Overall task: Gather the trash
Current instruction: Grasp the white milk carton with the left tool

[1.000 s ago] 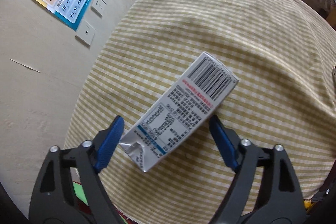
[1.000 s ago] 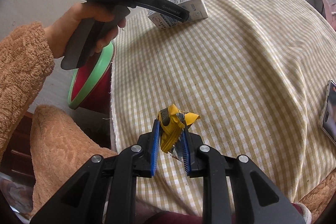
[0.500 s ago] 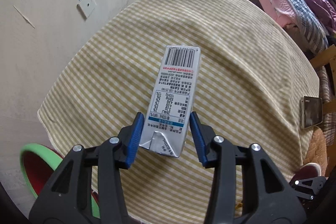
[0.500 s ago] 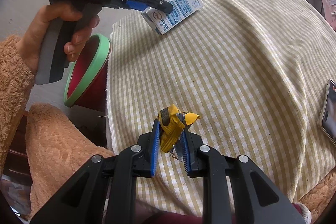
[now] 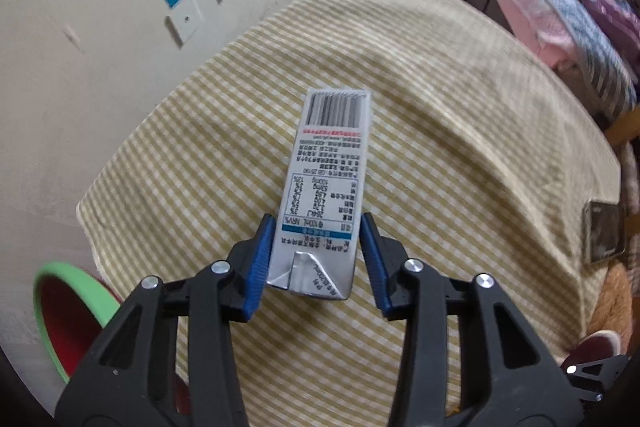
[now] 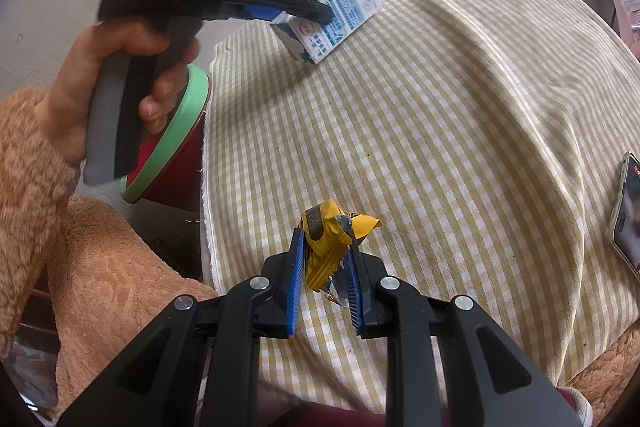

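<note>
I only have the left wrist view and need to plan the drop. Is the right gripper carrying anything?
Observer: Yes, the right gripper is shut on a crumpled yellow wrapper above the checked cloth.
Operator: Is my carton off the table?
Observer: The left gripper has just been closing its jaws on the milk carton; its near end is raised, tilted.
Operator: Where's the bin?
Observer: The red bin stands beside the cloth's edge, below the left hand.

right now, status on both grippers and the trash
Left gripper just closed on milk carton, lifted. Right gripper shut on yellow wrapper. Red bin beside table, path clear.
</note>
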Demonstrator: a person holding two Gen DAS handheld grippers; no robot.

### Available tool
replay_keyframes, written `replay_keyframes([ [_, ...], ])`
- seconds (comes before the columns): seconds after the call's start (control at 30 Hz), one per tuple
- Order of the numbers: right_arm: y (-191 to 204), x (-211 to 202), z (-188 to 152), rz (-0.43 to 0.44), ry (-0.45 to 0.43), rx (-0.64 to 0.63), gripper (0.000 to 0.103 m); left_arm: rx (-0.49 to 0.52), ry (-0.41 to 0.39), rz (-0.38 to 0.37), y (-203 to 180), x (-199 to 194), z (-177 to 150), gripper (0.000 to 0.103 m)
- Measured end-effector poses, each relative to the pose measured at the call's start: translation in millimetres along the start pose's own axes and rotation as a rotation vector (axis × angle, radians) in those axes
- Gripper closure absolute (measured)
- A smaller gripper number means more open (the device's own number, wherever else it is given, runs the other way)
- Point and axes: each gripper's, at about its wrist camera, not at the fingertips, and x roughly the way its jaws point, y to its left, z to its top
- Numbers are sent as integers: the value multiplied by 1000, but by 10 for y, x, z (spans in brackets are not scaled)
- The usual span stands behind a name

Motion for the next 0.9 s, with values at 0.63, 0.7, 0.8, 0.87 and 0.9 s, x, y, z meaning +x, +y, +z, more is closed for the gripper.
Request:
replay_keyframes([
  [0.63,-5,11,12,-15,8,-2,83,-123,1,-14,20,-331,-861,62],
  [0.7,-10,11,17,-14,8,0,83,-120,-9,-11,11,-347,-832,54],
  [0.8,-9,9,16,-14,8,-1,83,-129,-29,-18,11,-381,-768,52],
  [0.87,-8,9,16,-14,7,-1,83,-132,-28,-17,12,-362,-727,52],
  [0.9,-7,10,16,-14,8,-1,83,-132,-24,-15,16,-340,-719,52],
])
